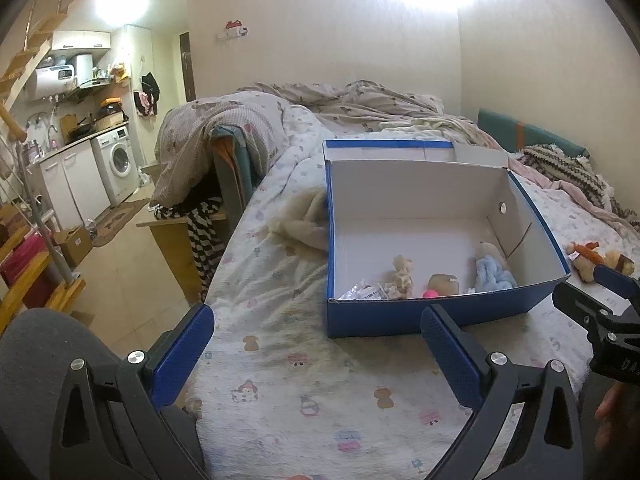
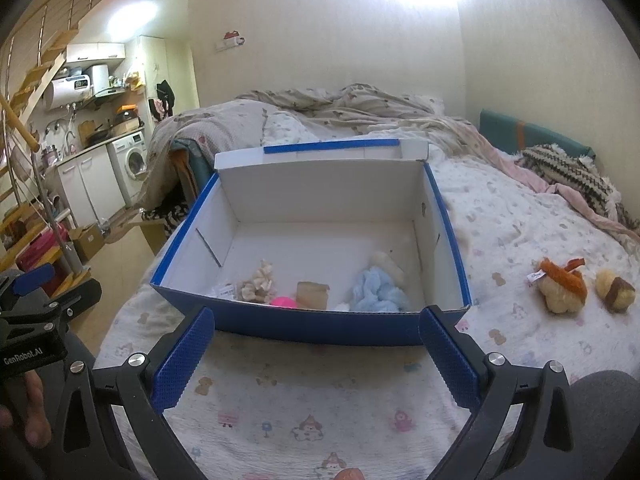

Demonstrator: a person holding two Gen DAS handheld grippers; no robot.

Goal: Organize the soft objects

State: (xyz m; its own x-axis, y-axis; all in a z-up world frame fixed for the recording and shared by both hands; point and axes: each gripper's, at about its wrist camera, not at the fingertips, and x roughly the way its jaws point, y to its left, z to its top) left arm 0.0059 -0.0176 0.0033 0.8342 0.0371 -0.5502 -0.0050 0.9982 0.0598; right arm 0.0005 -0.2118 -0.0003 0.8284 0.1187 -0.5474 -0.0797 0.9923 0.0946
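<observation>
Both the left tool (image 1: 316, 344) and right tool (image 2: 316, 344) gape open, empty. The blue box (image 2: 320, 326) at frame centre holds small plush toys; two more plush toys (image 2: 560, 286) lie on the bed (image 2: 320, 400) at right.

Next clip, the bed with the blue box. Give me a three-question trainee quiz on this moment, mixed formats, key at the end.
1. True or false: the blue plush lies inside the blue box.
2. How many plush toys lie on the bedspread to the right of the box?
3. Multiple choice: the right hand-held gripper is A) shut on a toy, B) open and empty, C) inside the box.

Key: 1 true; 2 two, the orange-scarf plush and brown-and-yellow plush; 3 B.
</observation>
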